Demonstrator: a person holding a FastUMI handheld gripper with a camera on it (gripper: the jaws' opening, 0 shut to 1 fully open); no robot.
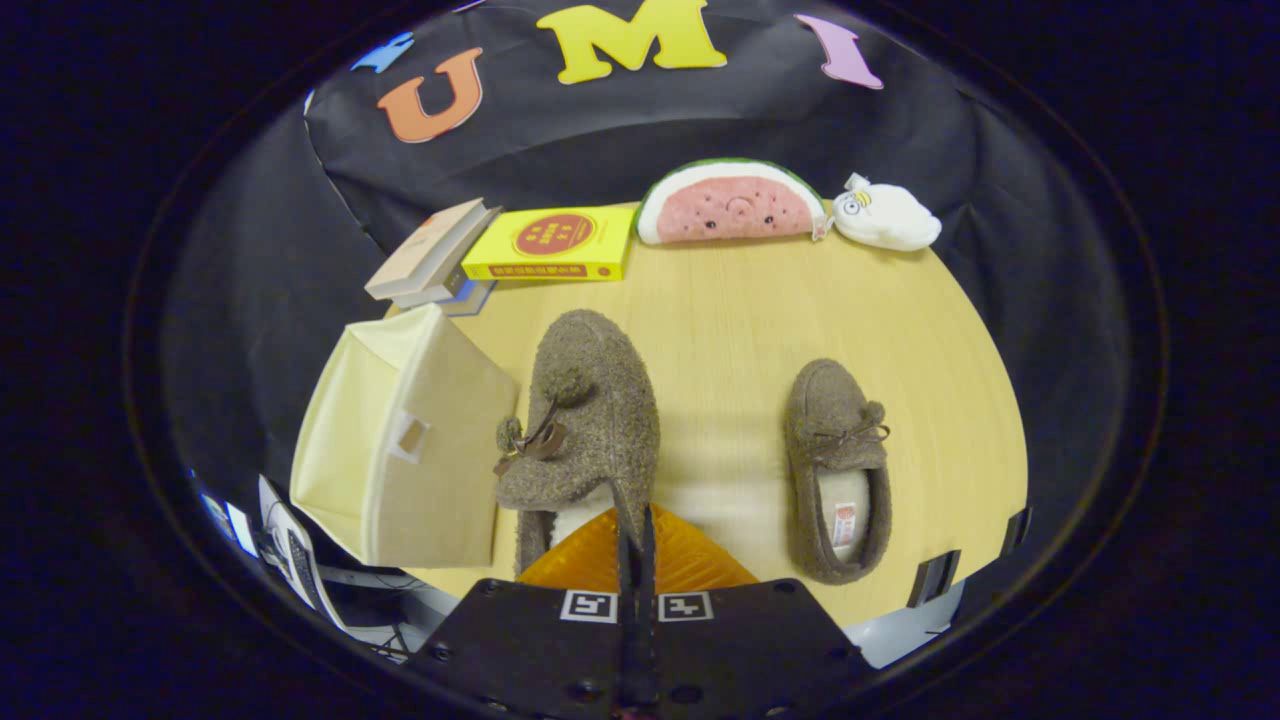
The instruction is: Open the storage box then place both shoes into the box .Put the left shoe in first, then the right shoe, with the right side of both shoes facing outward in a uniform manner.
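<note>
My gripper (pixel 634 525) is shut on the heel rim of a brown fuzzy slipper (pixel 590 410), which hangs lifted and tilted just ahead of the fingers, its toe pointing away and its bow toward the box. A cream fabric storage box (pixel 400 450) stands beside the held slipper, with its lid flap raised. The second brown slipper (pixel 838 470) lies flat on the wooden table (pixel 720 320) on the other side of the fingers, toe pointing away, its pale lining showing.
Along the table's far edge lie stacked books (pixel 435 258), a yellow book (pixel 552 243), a watermelon-slice plush (pixel 728 203) and a small white plush (pixel 888 217). A black cloth wall stands behind them. The table's near edge runs just beyond the flat slipper's heel.
</note>
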